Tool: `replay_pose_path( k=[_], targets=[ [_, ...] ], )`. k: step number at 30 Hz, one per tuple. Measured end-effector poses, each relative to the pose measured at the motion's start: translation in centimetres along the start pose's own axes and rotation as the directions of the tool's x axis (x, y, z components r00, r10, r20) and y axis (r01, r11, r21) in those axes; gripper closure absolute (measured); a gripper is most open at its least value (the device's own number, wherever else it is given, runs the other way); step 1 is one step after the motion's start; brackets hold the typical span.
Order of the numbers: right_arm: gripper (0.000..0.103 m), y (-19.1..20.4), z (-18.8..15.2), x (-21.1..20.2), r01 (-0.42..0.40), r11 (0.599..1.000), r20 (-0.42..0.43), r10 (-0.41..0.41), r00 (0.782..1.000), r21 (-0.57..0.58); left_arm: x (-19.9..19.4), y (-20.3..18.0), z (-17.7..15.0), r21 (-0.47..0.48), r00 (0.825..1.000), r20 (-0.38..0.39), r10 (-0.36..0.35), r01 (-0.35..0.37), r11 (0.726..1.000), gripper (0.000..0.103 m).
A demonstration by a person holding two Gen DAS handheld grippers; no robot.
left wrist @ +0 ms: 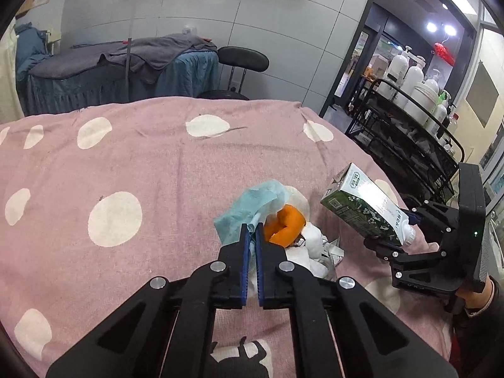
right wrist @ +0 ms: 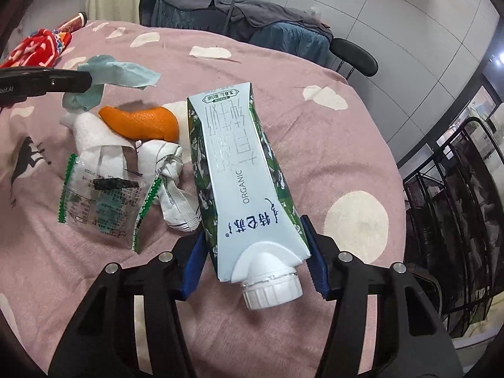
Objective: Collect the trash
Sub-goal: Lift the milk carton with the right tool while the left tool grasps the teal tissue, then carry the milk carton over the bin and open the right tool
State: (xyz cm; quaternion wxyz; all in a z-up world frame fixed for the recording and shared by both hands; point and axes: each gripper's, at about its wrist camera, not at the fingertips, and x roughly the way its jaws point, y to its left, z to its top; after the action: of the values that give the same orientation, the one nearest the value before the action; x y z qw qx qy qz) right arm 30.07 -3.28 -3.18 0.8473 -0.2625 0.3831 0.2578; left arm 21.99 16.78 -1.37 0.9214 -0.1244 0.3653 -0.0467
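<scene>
I have both pick-ups in hand: my left gripper (left wrist: pixel 251 231) is pinched shut on the blue tissue (left wrist: pixel 249 208), and my right gripper (right wrist: pixel 255 252) is clamped half-wide round the milk carton (right wrist: pixel 239 173), near the bed's (left wrist: pixel 126 157) right edge. Next both must lift clear, probably to a bin I can't see, leaving the orange peel (right wrist: pixel 141 123), napkins (right wrist: pixel 97 141) and wrapper (right wrist: pixel 100 204).

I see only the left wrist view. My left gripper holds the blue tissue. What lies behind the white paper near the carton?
Observer: A clear plastic wrapper with green zigzag edges lies flat on the pink bedspread, beside the crumpled white paper.
Operator: Is the milk carton really gripped?
Observer: Yes. The right gripper clamps the milk carton on both sides near its white cap, which points toward the camera.
Operator: Any more items further left?
Observer: A red patterned cloth lies at the far edge, beyond the left gripper and its blue tissue.
</scene>
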Motion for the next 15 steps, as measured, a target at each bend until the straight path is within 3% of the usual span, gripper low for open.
replay_pose_path(
  k=[9, 15],
  targets=[
    [0.047, -1.0, -2.6, -4.8, -0.033, 0.992, 0.103, 0.021, 0.994, 0.119, -4.3, -3.5, -0.4, 0.018, 0.992, 0.117, -0.046, 0.044, 0.999, 0.099],
    [0.047, -2.1, -5.1, -8.1, -0.04, 0.98, 0.165, 0.007, 0.986, 0.194, -5.3, -7.5, -1.6, 0.062, 0.984, 0.139, -0.113, 0.106, 0.992, 0.098]
  ],
)
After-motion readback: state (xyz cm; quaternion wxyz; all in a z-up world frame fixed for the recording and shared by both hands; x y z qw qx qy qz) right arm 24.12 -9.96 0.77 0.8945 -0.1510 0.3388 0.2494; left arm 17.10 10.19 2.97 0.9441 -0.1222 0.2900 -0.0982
